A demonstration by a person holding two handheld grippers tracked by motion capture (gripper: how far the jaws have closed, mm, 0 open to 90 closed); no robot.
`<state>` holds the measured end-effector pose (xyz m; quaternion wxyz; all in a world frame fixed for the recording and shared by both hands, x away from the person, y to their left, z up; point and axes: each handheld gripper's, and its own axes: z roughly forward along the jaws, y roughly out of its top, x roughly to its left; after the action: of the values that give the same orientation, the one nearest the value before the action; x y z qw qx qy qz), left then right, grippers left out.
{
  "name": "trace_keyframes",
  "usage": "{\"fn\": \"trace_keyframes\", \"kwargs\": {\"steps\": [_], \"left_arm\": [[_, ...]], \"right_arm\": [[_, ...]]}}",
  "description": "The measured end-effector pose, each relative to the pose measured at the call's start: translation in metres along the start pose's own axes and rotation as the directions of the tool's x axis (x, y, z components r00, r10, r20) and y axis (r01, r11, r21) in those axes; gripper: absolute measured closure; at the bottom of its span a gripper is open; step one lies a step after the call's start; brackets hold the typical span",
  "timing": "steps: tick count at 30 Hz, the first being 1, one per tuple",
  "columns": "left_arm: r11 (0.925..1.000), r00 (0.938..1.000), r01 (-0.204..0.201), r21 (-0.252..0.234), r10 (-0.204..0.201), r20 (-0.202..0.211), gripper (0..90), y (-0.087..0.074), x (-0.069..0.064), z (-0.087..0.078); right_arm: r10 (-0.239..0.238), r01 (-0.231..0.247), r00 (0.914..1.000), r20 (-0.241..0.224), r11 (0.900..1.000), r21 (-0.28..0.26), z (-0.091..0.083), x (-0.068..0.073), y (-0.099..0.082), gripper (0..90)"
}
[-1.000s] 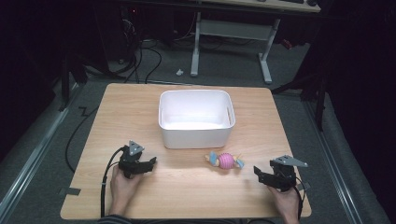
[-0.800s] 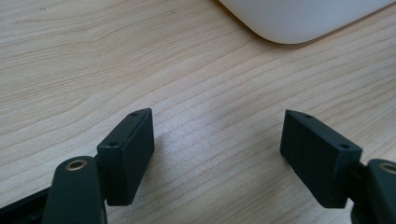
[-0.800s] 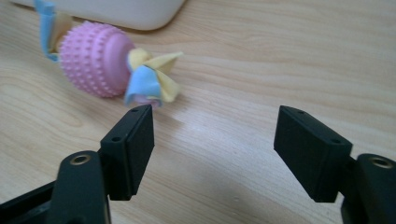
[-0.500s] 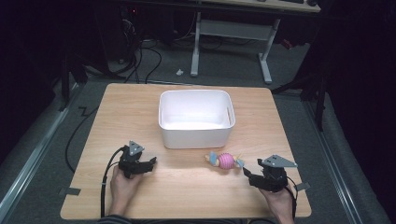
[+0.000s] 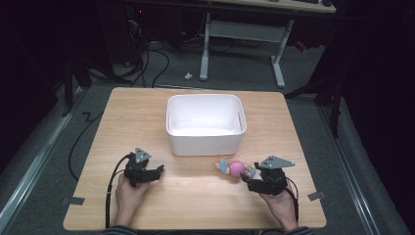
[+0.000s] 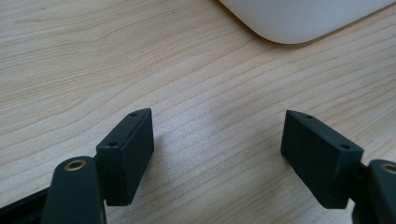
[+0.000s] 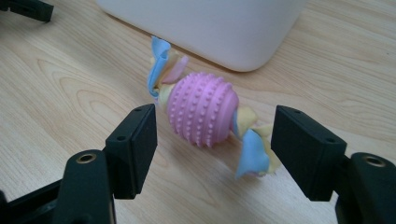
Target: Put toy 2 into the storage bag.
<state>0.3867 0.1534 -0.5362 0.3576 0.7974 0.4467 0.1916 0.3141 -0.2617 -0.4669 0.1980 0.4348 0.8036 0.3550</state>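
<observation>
One wooden worktop (image 5: 195,205) carries everything, with a white plastic bin (image 5: 205,123) standing near its middle, open side up and nothing visible inside. Just in front of the bin's near right corner lies a candy-shaped toy (image 5: 236,168): a pink studded ball with blue and yellow fabric frills at both ends, resting on the wood close to the bin wall but, in the right gripper view, the toy (image 7: 203,109) appears just clear of it, though its far frill reaches nearly to the bin's base.

The right tongs (image 5: 252,183) are held low over the worktop at the toy's near right end, released, jaws spread wide. In the right gripper view the right tongs (image 7: 224,140) frame the toy: the pink ball sits between the two jaws and a little beyond their tips, the near blue frill close to the right-hand jaw; whether it touches is unclear.

The left tongs (image 5: 157,172) rest well apart on the near left, in front of the bin's left corner, also released. In the left gripper view the left tongs (image 6: 219,140) bracket bare wood.
</observation>
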Motion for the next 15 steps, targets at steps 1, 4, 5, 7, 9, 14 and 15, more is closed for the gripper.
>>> {"fn": "trace_keyframes", "kwargs": {"steps": [1, 4, 5, 7, 9, 14, 15], "left_arm": [[1.0, 1.0, 0.0, 0.0, 0.0, 0.0, 25.8, 0.0, 0.0, 0.0], [1.0, 1.0, 0.0, 0.0, 0.0, 0.0, 25.8, 0.0, 0.0, 0.0], [1.0, 1.0, 0.001, 0.0, -0.001, 0.0, 25.8, 0.0, 0.0, 0.0], [1.0, 1.0, 0.001, 0.0, -0.001, 0.001, 25.8, 0.0, 0.0, 0.0], [1.0, 1.0, 0.0, 0.0, 0.0, 0.001, 25.8, 0.0, 0.0, 0.0], [1.0, 1.0, 0.0, 0.0, 0.0, 0.001, 25.8, 0.0, 0.0, 0.0], [1.0, 1.0, 0.001, 0.0, -0.001, 0.001, 25.7, 0.0, 0.0, 0.0]], "right_arm": [[-0.007, 0.007, 1.0, -0.002, 1.0, 0.003, 0.002, 0.001, 0.002, 31.9], [-0.021, 0.021, 0.9998, -0.003, 0.9997, 0.014, 0.006, 0.003, 0.005, 31.7], [-0.029, 0.029, 0.9996, -0.006, 0.9995, 0.016, 0.007, 0.003, 0.006, 31.5], [-0.04, 0.04, 0.9992, -0.008, 0.9991, 0.013, 0.01, 0.003, 0.008, 31.0], [-0.045, 0.045, 0.999, -0.009, 0.9989, 0.011, 0.011, 0.003, 0.011, 30.9], [-0.054, 0.055, 0.9983, -0.019, 0.9984, 0.012, 0.015, 0.004, 0.015, 30.9], [-0.054, 0.054, 0.9983, -0.021, 0.9983, 0.019, 0.016, 0.004, 0.016, 30.8]]}}
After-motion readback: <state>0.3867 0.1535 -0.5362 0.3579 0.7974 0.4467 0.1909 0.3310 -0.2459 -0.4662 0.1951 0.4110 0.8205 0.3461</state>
